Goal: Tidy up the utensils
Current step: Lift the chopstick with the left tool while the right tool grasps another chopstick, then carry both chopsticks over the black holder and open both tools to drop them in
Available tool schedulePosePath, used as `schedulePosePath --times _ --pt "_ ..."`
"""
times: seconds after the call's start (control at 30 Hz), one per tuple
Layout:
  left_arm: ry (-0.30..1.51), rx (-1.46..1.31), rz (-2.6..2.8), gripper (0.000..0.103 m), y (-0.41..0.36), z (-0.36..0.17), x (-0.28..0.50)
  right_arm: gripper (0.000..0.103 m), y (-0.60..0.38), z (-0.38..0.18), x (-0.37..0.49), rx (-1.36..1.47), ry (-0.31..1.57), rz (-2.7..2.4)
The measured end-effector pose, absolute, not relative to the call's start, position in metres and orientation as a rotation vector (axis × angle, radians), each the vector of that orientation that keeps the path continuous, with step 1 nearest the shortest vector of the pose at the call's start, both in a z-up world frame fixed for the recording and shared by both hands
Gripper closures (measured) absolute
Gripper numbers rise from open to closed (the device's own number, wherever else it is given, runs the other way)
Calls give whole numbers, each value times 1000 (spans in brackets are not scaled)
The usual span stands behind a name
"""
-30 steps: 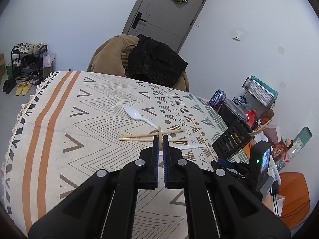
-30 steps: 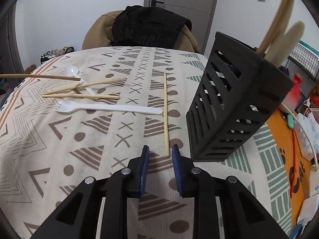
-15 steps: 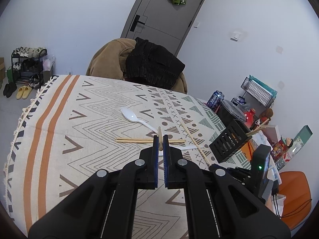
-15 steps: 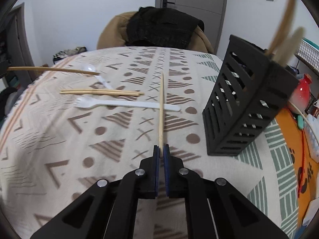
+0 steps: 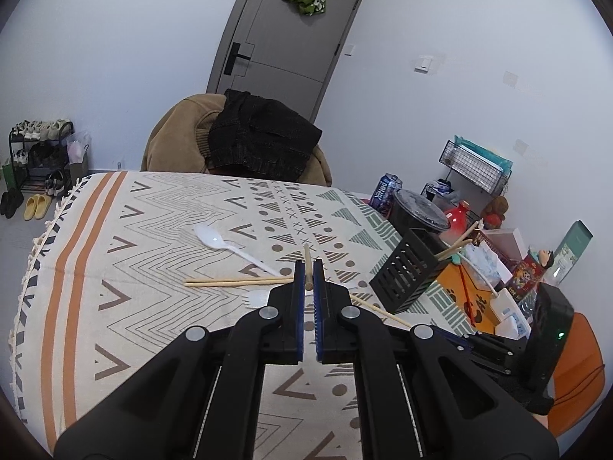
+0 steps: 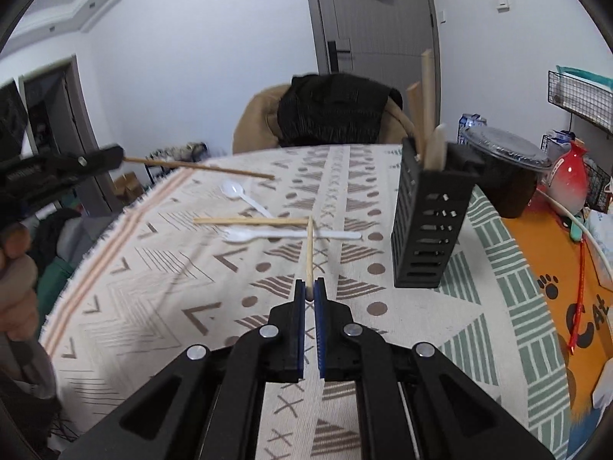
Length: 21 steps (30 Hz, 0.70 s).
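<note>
A patterned tablecloth (image 6: 161, 276) covers the table, with a grey door (image 5: 283, 34) behind. The left gripper (image 5: 308, 268) is clamped on one chopstick (image 5: 307, 258), its tip poking out just past the pads — seen from the right wrist it juts sideways in mid-air. The right gripper (image 6: 309, 287) is likewise pinched shut on a second chopstick (image 6: 308, 253), which runs straight ahead of the fingers. Beyond those fingers lie a chopstick pair (image 6: 249, 221), a white fork (image 6: 283, 234) and a white spoon (image 6: 239, 193) (all on the cloth); the black slotted holder (image 6: 429, 222) stands ahead and right.
</note>
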<state>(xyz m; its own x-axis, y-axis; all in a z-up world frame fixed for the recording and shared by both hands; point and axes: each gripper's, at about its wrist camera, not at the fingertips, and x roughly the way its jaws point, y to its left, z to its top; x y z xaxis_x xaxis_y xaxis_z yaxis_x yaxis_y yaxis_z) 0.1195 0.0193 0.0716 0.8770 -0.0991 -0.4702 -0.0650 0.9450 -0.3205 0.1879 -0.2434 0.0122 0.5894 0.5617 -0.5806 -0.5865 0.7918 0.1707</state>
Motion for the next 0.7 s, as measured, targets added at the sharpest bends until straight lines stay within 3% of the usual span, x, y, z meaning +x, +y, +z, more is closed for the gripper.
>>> schedulePosePath --times 0.7 --pt "444 -293 -81 98 -6 122 119 98 -286 114 176 77 438 720"
